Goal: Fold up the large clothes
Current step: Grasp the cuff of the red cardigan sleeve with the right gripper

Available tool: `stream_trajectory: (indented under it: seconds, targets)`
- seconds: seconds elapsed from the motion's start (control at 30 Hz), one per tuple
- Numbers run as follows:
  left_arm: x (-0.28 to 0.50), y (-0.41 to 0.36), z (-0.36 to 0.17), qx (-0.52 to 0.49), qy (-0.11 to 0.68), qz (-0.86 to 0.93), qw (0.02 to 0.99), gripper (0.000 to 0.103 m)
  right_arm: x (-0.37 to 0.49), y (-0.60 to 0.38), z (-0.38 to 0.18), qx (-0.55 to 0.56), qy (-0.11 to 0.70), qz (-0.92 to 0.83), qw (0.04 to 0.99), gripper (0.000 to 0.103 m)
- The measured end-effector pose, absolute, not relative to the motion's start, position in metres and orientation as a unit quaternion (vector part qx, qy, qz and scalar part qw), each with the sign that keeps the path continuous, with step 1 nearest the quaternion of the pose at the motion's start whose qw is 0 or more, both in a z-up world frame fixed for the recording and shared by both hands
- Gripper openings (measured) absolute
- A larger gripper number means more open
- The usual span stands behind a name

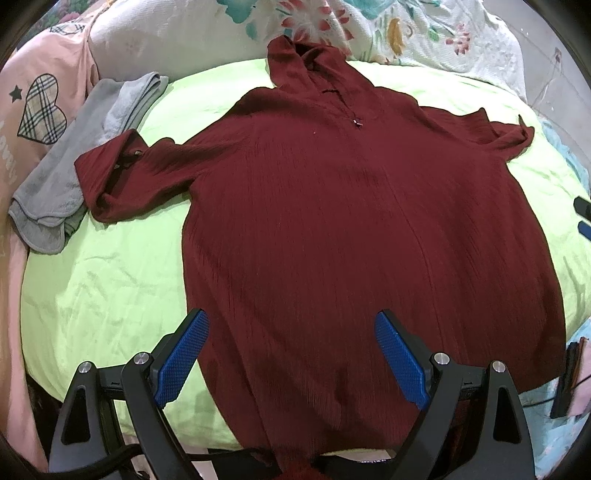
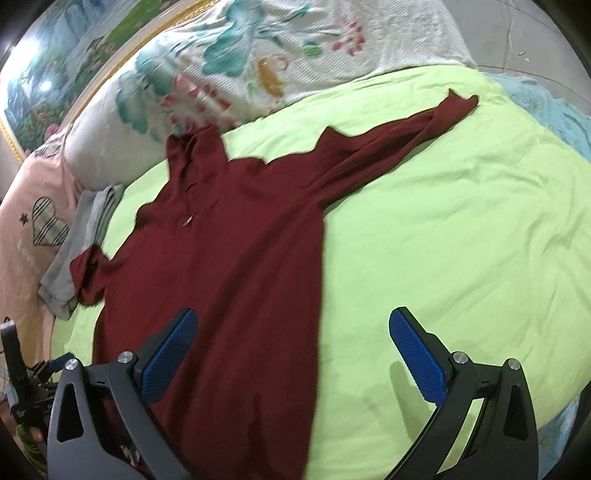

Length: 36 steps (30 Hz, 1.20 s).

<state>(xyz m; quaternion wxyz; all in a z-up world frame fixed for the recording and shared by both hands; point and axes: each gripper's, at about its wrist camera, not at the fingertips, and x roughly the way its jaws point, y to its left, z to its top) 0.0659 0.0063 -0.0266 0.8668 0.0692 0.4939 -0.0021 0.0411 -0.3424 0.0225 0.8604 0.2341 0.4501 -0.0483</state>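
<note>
A large dark red hooded garment [image 1: 332, 221] lies spread flat on a lime green sheet [image 1: 110, 288], hood toward the far side, both sleeves stretched outward. My left gripper [image 1: 291, 325] is open and empty, hovering over the garment's near hem. In the right wrist view the same garment [image 2: 229, 258] lies left of centre, its right sleeve [image 2: 406, 133] reaching far right. My right gripper [image 2: 291, 325] is open and empty, above the garment's right side edge and the green sheet [image 2: 461, 240]. The right gripper's tips also show at the left wrist view's right edge [image 1: 583, 218].
A folded grey garment [image 1: 74, 166] lies at the far left, touching the red left sleeve. A pink pillow with a plaid heart [image 1: 40, 107] and a floral white blanket [image 1: 406, 29] border the sheet's far side. A dark object [image 1: 565, 376] sits at the bed's right edge.
</note>
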Motion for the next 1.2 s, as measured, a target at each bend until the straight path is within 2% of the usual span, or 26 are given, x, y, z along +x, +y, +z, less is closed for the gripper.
stream_trajectory:
  seconds: [0.1,0.17,0.3,0.37,0.47,0.53,0.7,0.93,1.0,1.1,1.17,1.2]
  targets:
    - [0.076,0.006,-0.025,0.066,0.495,-0.003,0.866,0.092,0.049,-0.350,0.025,0.225,0.441,-0.059,0.867,0.102]
    - [0.081,0.006,-0.024,0.064,0.495,-0.002,0.867,0.092,0.063,-0.365,0.027,0.205,0.429,-0.080,0.876,0.095]
    - [0.090,0.005,-0.022,0.063,0.494,-0.002,0.867,0.092,0.098,-0.405,0.020,0.201,0.414,-0.114,0.881,0.091]
    - [0.094,0.003,-0.023,0.065,0.496,-0.003,0.866,0.092,0.128,-0.438,0.013,0.203,0.406,-0.141,0.880,0.076]
    - [0.101,0.001,-0.027,0.071,0.504,-0.003,0.861,0.092,0.166,-0.491,-0.008,0.224,0.408,-0.178,0.867,0.064]
    - [0.106,-0.001,-0.031,0.074,0.510,-0.002,0.857,0.092,0.189,-0.522,-0.021,0.222,0.408,-0.200,0.863,0.060]
    - [0.127,-0.005,-0.045,0.069,0.531,0.000,0.845,0.092,0.253,-0.600,-0.062,0.239,0.407,-0.247,0.847,0.056]
    - [0.157,-0.023,-0.066,0.067,0.559,-0.009,0.826,0.092,0.307,-0.646,-0.095,0.226,0.420,-0.271,0.836,0.052]
    - [0.163,-0.029,-0.070,0.067,0.564,-0.014,0.823,0.092,0.313,-0.654,-0.101,0.221,0.428,-0.274,0.833,0.044]
    - [0.168,-0.035,-0.071,0.069,0.564,-0.019,0.823,0.092,0.320,-0.669,-0.114,0.229,0.439,-0.289,0.819,0.025]
    - [0.169,-0.037,-0.072,0.069,0.564,-0.022,0.823,0.092,0.318,-0.676,-0.115,0.254,0.421,-0.290,0.821,0.004]
    - [0.169,-0.037,-0.073,0.068,0.564,-0.023,0.822,0.092,0.315,-0.677,-0.113,0.266,0.412,-0.283,0.825,0.004]
